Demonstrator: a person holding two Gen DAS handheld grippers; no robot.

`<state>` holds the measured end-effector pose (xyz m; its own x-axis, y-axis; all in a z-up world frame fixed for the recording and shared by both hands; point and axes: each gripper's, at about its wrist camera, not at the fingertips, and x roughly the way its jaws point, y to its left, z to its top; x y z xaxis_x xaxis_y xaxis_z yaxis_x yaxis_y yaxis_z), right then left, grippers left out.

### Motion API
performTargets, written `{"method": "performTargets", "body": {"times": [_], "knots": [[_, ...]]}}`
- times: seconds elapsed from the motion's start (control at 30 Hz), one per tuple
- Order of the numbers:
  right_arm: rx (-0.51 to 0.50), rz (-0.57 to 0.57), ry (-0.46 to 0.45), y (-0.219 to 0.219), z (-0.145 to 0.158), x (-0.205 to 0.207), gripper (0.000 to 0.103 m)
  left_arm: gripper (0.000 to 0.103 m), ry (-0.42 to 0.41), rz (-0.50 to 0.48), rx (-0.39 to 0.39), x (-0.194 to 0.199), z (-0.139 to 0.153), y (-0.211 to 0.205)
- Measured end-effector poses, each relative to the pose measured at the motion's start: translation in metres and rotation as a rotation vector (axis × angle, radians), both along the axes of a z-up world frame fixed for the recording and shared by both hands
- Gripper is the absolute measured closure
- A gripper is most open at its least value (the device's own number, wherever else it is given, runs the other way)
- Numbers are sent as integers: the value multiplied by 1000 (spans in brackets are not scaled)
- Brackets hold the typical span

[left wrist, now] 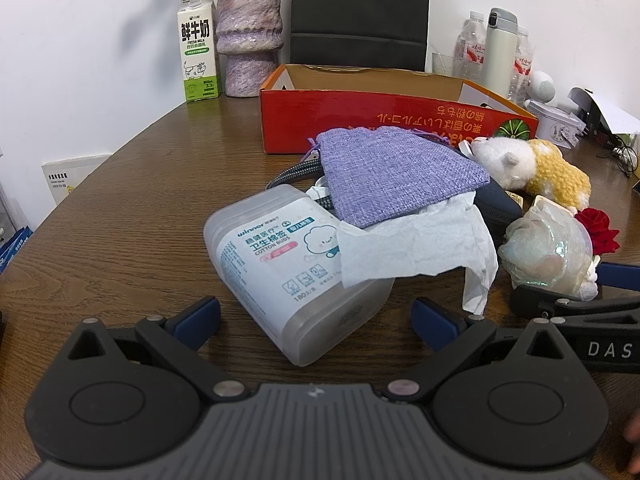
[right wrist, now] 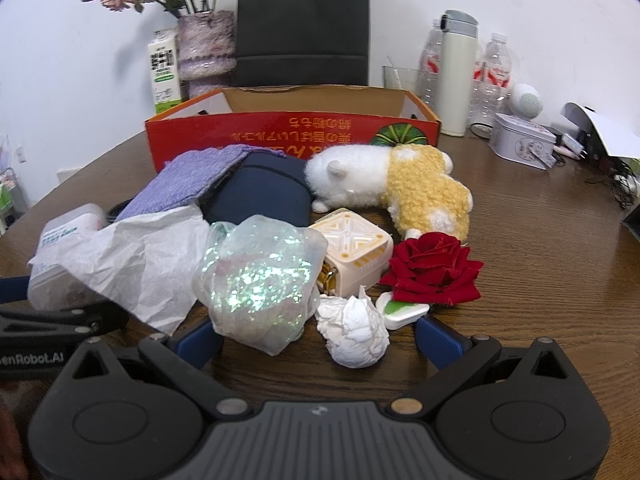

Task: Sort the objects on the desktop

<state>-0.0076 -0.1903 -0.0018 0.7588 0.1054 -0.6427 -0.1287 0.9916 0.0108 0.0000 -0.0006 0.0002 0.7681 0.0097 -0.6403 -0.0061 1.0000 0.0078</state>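
Left gripper (left wrist: 316, 316) spread wide, empty, cotton-bud box (left wrist: 280, 264) between its fingers; tissue (left wrist: 416, 244) draped ahead should be cleared; right gripper (right wrist: 320, 334) likewise open, unladen.

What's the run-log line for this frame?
left hand-held gripper: open, around cotton buds box | right hand-held gripper: open, at crumpled tissue | red box: unfilled

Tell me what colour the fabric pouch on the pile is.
Lilac purple woven pouch, clearest in the left wrist view.
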Motion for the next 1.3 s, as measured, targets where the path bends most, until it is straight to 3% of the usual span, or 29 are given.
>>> {"method": "performTargets", "body": {"times": [0.13,0.23,0.33,0.47,0.53,0.6,0.67,0.77,0.8,0.83,0.87,0.97,1.13,1.3], "knots": [[3,80,31,-6,4,-19,0,0,-34,-56,-14,-26,5,7],[60,150,-25,-21,12,-53,2,0,-113,-118,-37,-44,13,21],[73,171,-83,-28,26,-62,10,0,-164,-107,-46,-37,21,34],[89,182,-135,-24,41,-45,24,0,-116,-145,-105,0,19,47],[126,215,-139,-17,48,-35,26,0,-67,-184,-152,19,12,53],[146,274,-142,-6,51,-27,27,0,-55,-159,-177,33,7,55],[107,305,-136,8,48,-20,28,0,-20,-152,-204,42,3,57],[24,241,-149,18,38,-13,28,2,-24,-93,-238,43,5,57],[8,213,-139,18,34,-11,35,13,-43,-70,-252,40,6,57],[5,197,-121,18,30,-9,42,16,-60,-56,-249,36,7,56],[22,193,-102,15,27,-9,62,22,-70,-64,-238,31,8,55],[80,190,-114,4,29,-22,64,33,-85,-64,-192,10,14,55],[77,242,-112,-5,38,-54,65,33,-64,-91,-101,-34,22,65],[47,307,-100,0,37,-83,65,18,-40,-76,-63,-38,21,61]]}}
